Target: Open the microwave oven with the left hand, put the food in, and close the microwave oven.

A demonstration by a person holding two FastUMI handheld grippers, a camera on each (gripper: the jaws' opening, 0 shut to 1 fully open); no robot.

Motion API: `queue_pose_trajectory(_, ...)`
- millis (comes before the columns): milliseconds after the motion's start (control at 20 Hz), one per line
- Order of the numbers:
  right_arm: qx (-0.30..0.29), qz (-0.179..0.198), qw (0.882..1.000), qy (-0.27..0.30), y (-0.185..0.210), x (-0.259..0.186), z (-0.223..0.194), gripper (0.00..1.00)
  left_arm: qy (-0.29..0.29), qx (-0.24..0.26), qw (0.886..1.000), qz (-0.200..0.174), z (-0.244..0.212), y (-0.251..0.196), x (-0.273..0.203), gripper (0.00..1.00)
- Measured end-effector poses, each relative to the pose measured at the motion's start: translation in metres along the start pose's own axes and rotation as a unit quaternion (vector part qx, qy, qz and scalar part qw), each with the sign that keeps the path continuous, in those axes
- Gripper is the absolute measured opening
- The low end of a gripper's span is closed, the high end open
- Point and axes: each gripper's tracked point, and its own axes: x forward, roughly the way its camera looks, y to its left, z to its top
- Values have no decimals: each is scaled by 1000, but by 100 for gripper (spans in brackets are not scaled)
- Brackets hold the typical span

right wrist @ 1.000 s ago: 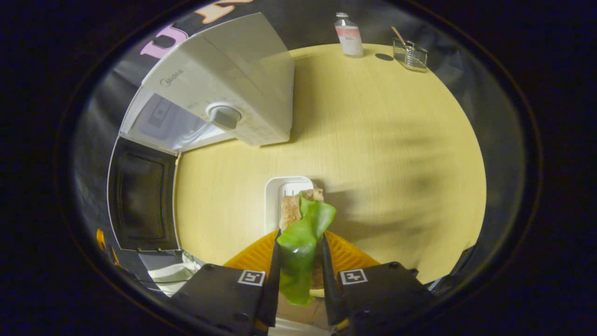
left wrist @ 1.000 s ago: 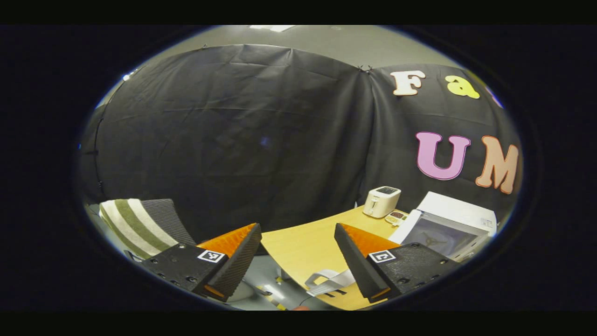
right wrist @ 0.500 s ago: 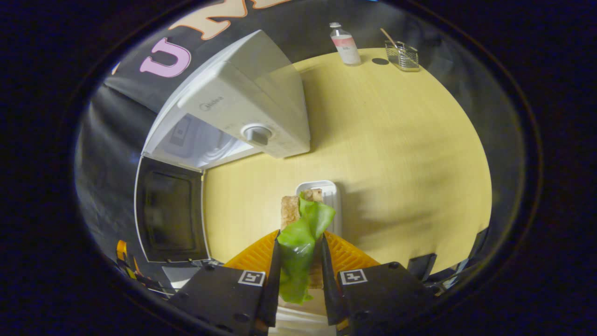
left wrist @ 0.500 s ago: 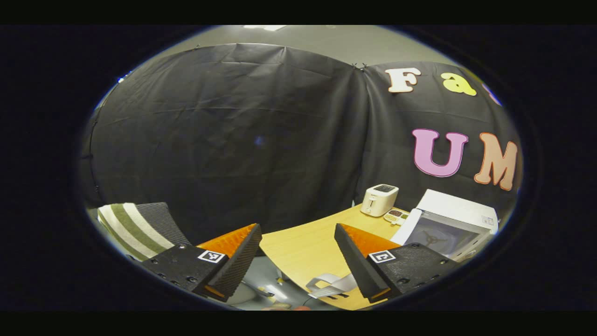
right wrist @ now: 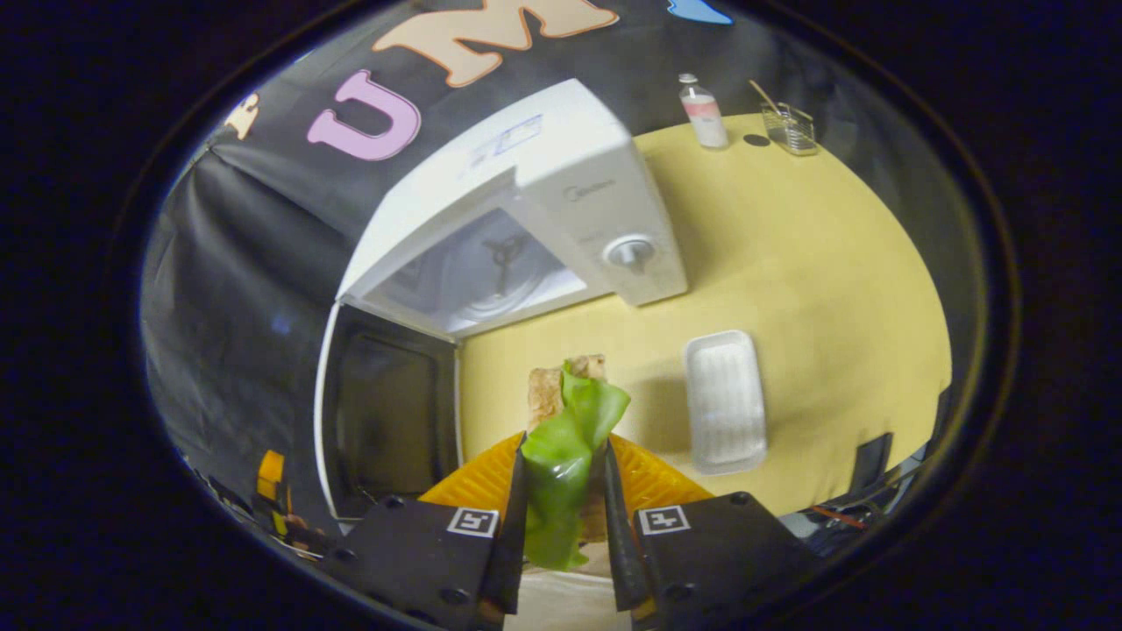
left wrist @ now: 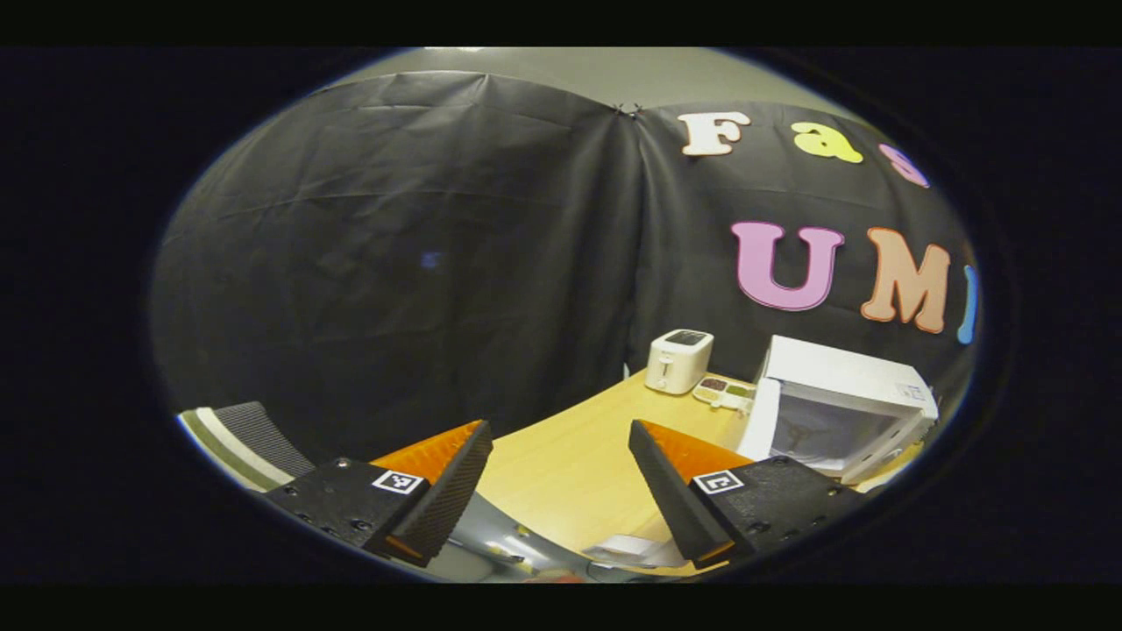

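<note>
In the right gripper view my right gripper (right wrist: 561, 456) is shut on the food (right wrist: 565, 429), a sandwich with a green lettuce leaf, held above the table. The white microwave (right wrist: 561, 184) stands ahead with its dark-windowed door (right wrist: 386, 421) swung wide open and the cavity with its turntable (right wrist: 491, 272) showing. In the left gripper view my left gripper (left wrist: 561, 447) is open and holds nothing, off the table's left end. The microwave (left wrist: 841, 403) sits far to its right, door open.
An empty white tray (right wrist: 726, 401) lies on the yellow table (right wrist: 833, 289) right of the food. A bottle (right wrist: 704, 109) and a wire basket (right wrist: 789, 127) stand at the far edge. A white toaster (left wrist: 678, 360) and a small dish (left wrist: 724, 392) are beside the microwave. A striped chair (left wrist: 241, 434) sits at the lower left.
My right gripper has lifted the food off the white tray and swung left toward the open microwave. The left gripper's view has turned right, bringing the microwave more into sight.
</note>
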Motion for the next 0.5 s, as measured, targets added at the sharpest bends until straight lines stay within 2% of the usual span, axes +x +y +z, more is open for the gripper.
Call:
queue_pose_trajectory(50,5,14,1000,-7,15,6,-2,43,5,-4,1000,-11,-3,-2,4,99)
queue_pose_trajectory(250,36,59,997,-38,65,35,-12,43,9,-2,999,-42,-6,-1,14,96)
queue_pose_trajectory(300,42,67,996,-50,75,42,-12,43,10,3,999,-48,-6,0,16,99)
queue_pose_trajectory(350,47,74,994,-64,83,51,-10,43,10,9,998,-54,-6,2,22,96)
queue_pose_trajectory(500,57,84,988,-114,100,76,5,43,12,27,998,-63,-6,11,34,96)
